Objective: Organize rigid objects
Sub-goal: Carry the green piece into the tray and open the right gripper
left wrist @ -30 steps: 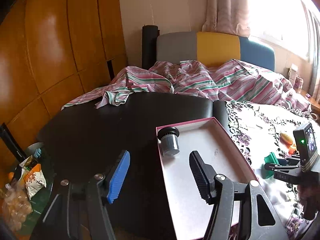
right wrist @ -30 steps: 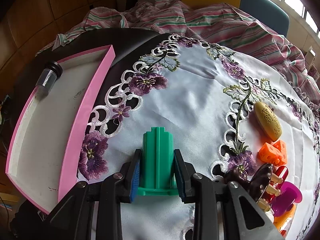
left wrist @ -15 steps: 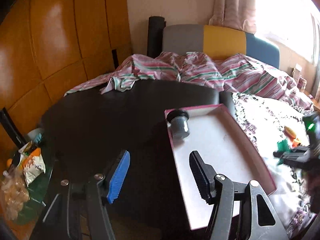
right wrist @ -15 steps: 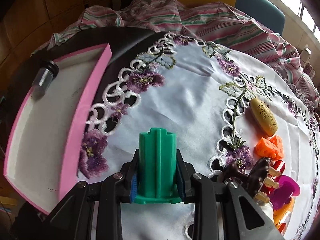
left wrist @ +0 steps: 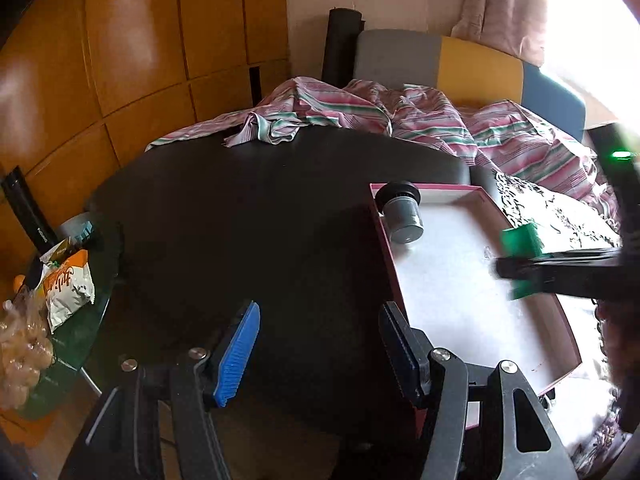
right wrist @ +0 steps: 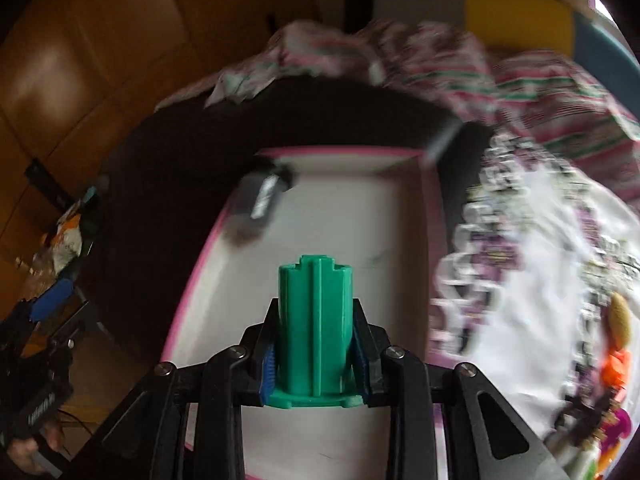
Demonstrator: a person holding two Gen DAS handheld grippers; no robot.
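My right gripper [right wrist: 315,354] is shut on a green ridged plastic piece [right wrist: 315,328] and holds it above the pink-rimmed white tray [right wrist: 400,240]. A grey vial with a black cap [right wrist: 260,200] lies in the tray's far left corner. In the left wrist view my left gripper [left wrist: 320,344] is open and empty over the black table, just left of the tray [left wrist: 460,300]. The vial [left wrist: 402,216] and the green piece [left wrist: 520,240] in the right gripper [left wrist: 560,266] show there too.
A white embroidered cloth [right wrist: 540,260] to the right of the tray carries a yellow oval [right wrist: 620,320], orange blocks [right wrist: 614,368] and other small toys. Striped fabric [left wrist: 380,112] lies at the table's far edge. Snack bags [left wrist: 60,288] sit on a low glass table at left.
My right gripper has carried the green piece left, from over the embroidered cloth to above the tray. The left gripper stays open and has shifted slightly.
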